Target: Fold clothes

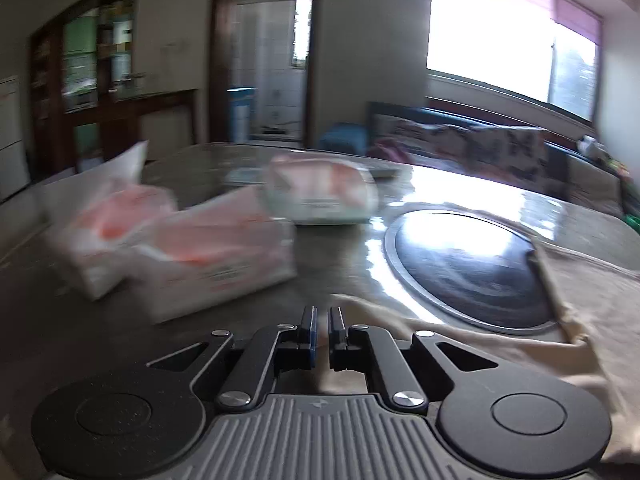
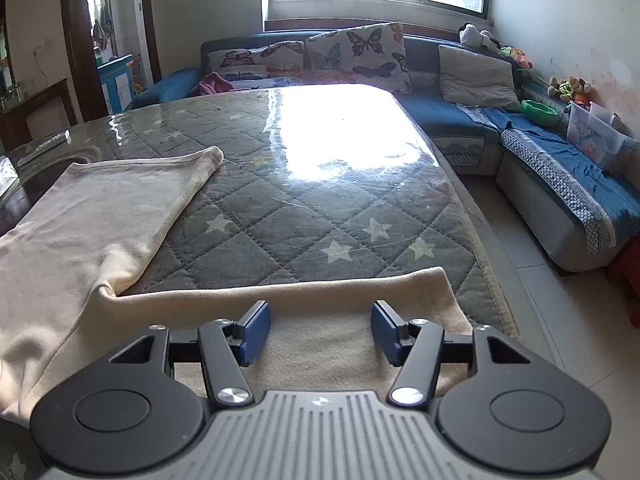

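Observation:
A cream garment (image 2: 100,220) lies spread on the quilted, star-patterned table (image 2: 300,200). One folded part runs up the left, and a strip of it (image 2: 320,292) lies along the near edge. My right gripper (image 2: 320,314) hovers over that strip, open, with its blue pads wide apart and nothing pinched between them. The left wrist view is blurred. There the same cream garment (image 1: 592,320) lies to the right, and its edge reaches under my left gripper (image 1: 322,314). That gripper's jaws are almost together, and I see no cloth between them.
Two soft tissue packs (image 1: 216,248) and a third pack (image 1: 320,196) lie on the table left of the garment. A round dark inset (image 1: 468,264) sits in the tabletop. A blue sofa (image 2: 460,112) with cushions wraps around the far and right sides. A remote (image 2: 44,144) lies at the far left.

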### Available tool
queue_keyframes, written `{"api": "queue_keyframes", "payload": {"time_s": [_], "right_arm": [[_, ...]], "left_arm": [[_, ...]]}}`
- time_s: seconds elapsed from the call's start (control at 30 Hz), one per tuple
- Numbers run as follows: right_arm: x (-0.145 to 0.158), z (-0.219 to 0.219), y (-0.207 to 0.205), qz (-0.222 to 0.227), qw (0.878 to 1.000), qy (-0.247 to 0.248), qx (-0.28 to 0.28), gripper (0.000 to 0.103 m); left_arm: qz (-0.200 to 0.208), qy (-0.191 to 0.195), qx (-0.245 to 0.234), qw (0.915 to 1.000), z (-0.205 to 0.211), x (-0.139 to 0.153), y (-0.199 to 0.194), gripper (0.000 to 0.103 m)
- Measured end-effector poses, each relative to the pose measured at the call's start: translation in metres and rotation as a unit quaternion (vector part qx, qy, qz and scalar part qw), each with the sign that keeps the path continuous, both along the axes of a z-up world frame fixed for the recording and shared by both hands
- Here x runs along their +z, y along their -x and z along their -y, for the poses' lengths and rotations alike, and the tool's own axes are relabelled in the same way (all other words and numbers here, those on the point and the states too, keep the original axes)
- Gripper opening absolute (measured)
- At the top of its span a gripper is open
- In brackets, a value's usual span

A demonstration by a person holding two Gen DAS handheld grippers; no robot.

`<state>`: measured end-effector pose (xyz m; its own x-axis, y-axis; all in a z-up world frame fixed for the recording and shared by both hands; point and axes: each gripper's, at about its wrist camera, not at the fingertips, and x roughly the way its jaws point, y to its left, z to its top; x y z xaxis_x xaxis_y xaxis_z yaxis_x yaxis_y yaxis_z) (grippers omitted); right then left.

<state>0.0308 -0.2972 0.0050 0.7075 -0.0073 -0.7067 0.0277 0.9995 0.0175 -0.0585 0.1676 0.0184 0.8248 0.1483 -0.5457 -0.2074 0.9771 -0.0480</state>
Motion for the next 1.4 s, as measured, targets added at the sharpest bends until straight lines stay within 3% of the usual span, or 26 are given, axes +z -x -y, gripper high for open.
{"api": "queue_keyframes", "payload": {"time_s": [0.1, 0.27, 0.63, 0.7, 0.77, 0.87, 0.93, 1.03, 1.1, 1.23, 1.4], "right_arm": [[0.000, 0.000, 0.000, 0.000, 1.000, -0.001, -0.001, 0.058], [-0.001, 0.003, 0.000, 0.002, 1.000, -0.003, -0.002, 0.060], [-0.003, 0.005, -0.003, 0.006, 1.000, -0.002, -0.007, 0.065], [-0.003, 0.005, -0.003, 0.007, 1.000, -0.002, -0.007, 0.066], [-0.004, 0.006, -0.003, 0.008, 1.000, -0.002, -0.006, 0.066], [-0.004, 0.007, -0.002, 0.009, 1.000, -0.003, -0.003, 0.066], [-0.004, 0.007, -0.001, 0.011, 1.000, -0.003, -0.001, 0.066], [-0.003, 0.007, 0.001, 0.015, 1.000, 0.001, 0.003, 0.066], [-0.004, 0.007, 0.001, 0.016, 1.000, -0.001, 0.003, 0.066], [-0.006, 0.009, 0.004, 0.022, 1.000, -0.007, 0.001, 0.067], [-0.007, 0.009, 0.005, 0.028, 1.000, -0.009, 0.003, 0.067]], "left_arm": [[-0.024, -0.016, -0.029, 0.9992, 0.012, -0.006, -0.017, 0.009], [-0.044, -0.093, -0.051, 0.9934, 0.024, -0.014, -0.039, 0.009], [-0.046, -0.155, -0.046, 0.9857, 0.016, -0.023, -0.077, 0.010], [-0.044, -0.158, -0.036, 0.9859, 0.012, -0.023, -0.080, 0.022], [-0.041, -0.149, -0.023, 0.9877, 0.008, -0.019, -0.080, 0.027], [-0.026, -0.132, -0.015, 0.9907, 0.012, -0.006, -0.071, 0.026], [-0.012, -0.117, -0.028, 0.9926, 0.023, 0.005, -0.060, 0.025], [0.010, -0.065, -0.085, 0.9942, 0.051, 0.021, -0.043, 0.025], [0.021, -0.022, -0.134, 0.9905, 0.073, 0.027, -0.035, 0.019], [0.021, 0.047, -0.222, 0.9737, 0.117, 0.025, -0.041, 0.017], [-0.015, 0.065, -0.242, 0.9680, 0.146, 0.002, -0.068, 0.017]]}}
